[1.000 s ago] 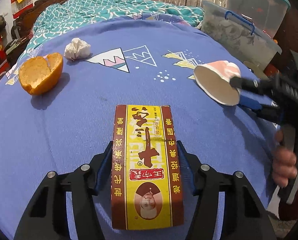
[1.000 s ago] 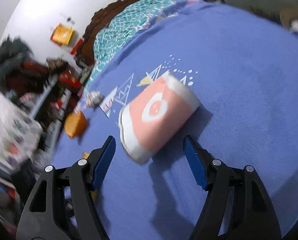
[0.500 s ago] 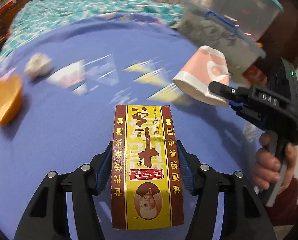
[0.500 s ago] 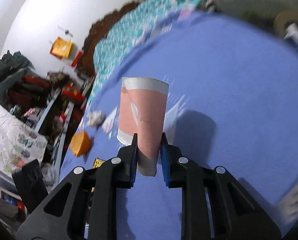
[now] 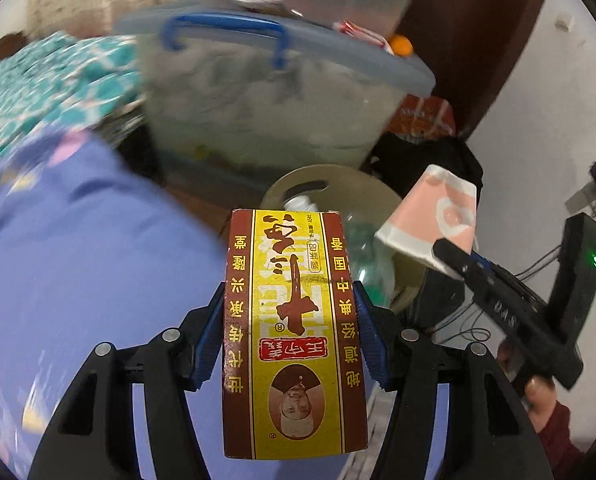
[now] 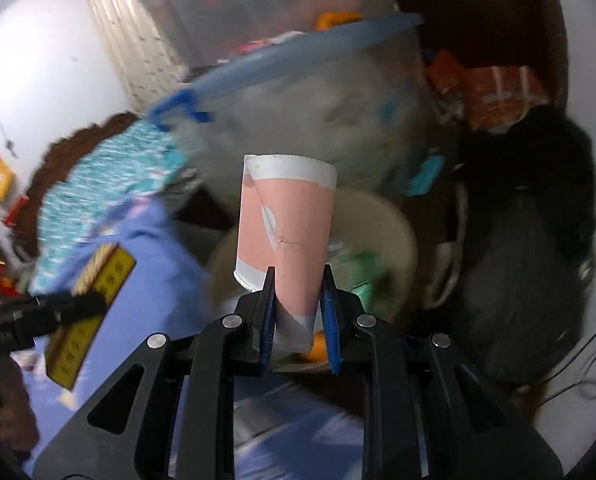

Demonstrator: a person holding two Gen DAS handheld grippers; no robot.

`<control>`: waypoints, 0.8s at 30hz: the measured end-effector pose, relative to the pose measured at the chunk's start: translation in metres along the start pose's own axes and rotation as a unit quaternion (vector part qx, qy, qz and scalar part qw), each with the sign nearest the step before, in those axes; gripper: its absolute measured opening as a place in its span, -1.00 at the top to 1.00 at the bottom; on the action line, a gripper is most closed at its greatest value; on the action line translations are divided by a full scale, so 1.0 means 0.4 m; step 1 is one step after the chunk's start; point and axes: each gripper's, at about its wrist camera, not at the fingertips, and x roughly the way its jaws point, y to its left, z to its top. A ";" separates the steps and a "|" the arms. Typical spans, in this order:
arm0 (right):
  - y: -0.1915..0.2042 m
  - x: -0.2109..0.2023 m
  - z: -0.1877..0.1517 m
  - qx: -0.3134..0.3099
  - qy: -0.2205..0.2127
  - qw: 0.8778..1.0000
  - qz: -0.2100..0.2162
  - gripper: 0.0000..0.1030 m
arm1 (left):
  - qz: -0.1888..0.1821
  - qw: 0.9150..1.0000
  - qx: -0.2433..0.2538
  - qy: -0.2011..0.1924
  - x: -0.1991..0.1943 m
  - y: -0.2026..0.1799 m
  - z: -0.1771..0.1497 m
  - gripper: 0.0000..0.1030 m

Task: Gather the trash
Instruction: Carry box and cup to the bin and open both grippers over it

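My left gripper (image 5: 290,316) is shut on a yellow and brown drink carton (image 5: 294,332), held upright between its blue pads. My right gripper (image 6: 298,304) is shut on a squashed pink and white paper cup (image 6: 286,224), which also shows at the right of the left wrist view as the cup (image 5: 430,220). Both grippers hang past the edge of the blue bed cover (image 5: 78,240), over a beige bin (image 6: 382,224) that holds a plastic bottle and other waste. The carton (image 6: 94,296) appears at the left of the right wrist view.
A big clear storage box with a blue lid and handle (image 5: 266,92) stands behind the bin. A black bag (image 6: 534,264) lies to the bin's right, with orange packets (image 6: 494,96) behind. A person's hand (image 5: 538,392) holds the right gripper. Cables run along the white wall.
My right gripper closed on the cup and lifted it off the bed. Both grippers swung right, from over the bed to over the beige bin. The carton stayed gripped throughout.
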 end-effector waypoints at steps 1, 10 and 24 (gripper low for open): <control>-0.013 0.022 0.014 -0.006 0.005 1.000 -0.011 0.55 | -0.002 1.000 0.005 0.005 0.037 -0.017 0.029 -0.09; -0.039 0.154 0.097 -0.128 0.010 0.990 -0.060 0.54 | 0.011 0.999 0.008 0.038 0.226 -0.085 0.114 -0.58; 0.009 0.108 0.043 -0.172 0.006 0.985 -0.010 -0.25 | -0.003 1.000 -0.007 -0.009 0.027 -0.013 0.008 -0.63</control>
